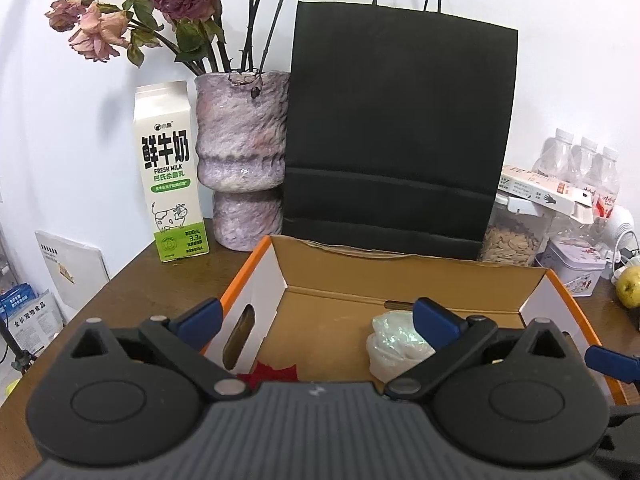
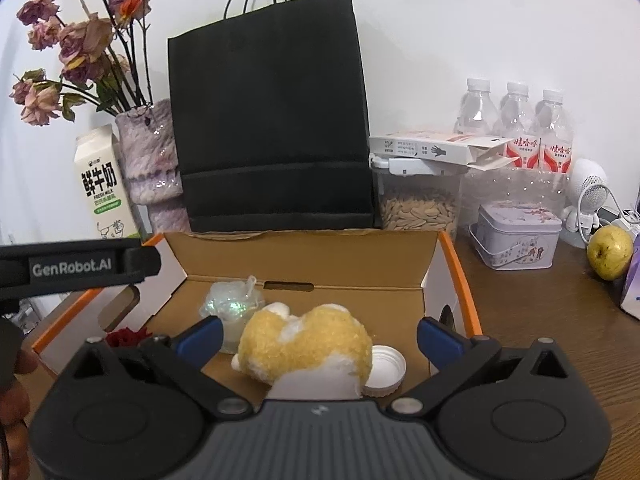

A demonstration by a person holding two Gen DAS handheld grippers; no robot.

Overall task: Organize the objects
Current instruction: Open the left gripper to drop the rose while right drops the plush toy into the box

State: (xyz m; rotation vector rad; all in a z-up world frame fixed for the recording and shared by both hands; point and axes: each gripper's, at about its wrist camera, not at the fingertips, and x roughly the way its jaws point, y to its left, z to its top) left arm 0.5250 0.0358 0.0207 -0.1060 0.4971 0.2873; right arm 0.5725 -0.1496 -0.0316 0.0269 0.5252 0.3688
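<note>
Four items are being shown inside the open cardboard box (image 2: 400, 276): a yellow plush toy (image 2: 308, 344) near the front wall, a white bottle cap (image 2: 386, 366) lying just beside it on its right, a shiny crumpled plastic wrap (image 2: 232, 304) toward the back left, and a red item (image 2: 126, 336) at the left front corner, only partly visible. From this arrangement the collecting work is being judged as well advanced, since nothing is being carried by either tool. Outside the box, a green apple (image 2: 610, 252), a tin (image 2: 516, 236), a milk carton (image 1: 172, 176), a seed jar (image 2: 420, 208) and water bottles (image 2: 516, 120) are being left on the wooden table (image 2: 540, 312); whether any of these are being counted as part of the task cannot be told. The right gripper (image 2: 318, 340) is being held low over the front edge of the box, angled downward, with its jaws standing fully spread and the plush toy lying between them, with no pad seen pressing on it. The left gripper (image 1: 316, 316) is being held at a similar downward angle over the left part of the box, also fully released; the plastic wrap (image 1: 396, 344) is being seen next to its right finger, with no grasp on it. A person's fingers (image 2: 16, 400) are being glimpsed at the left edge of the right wrist view.
</note>
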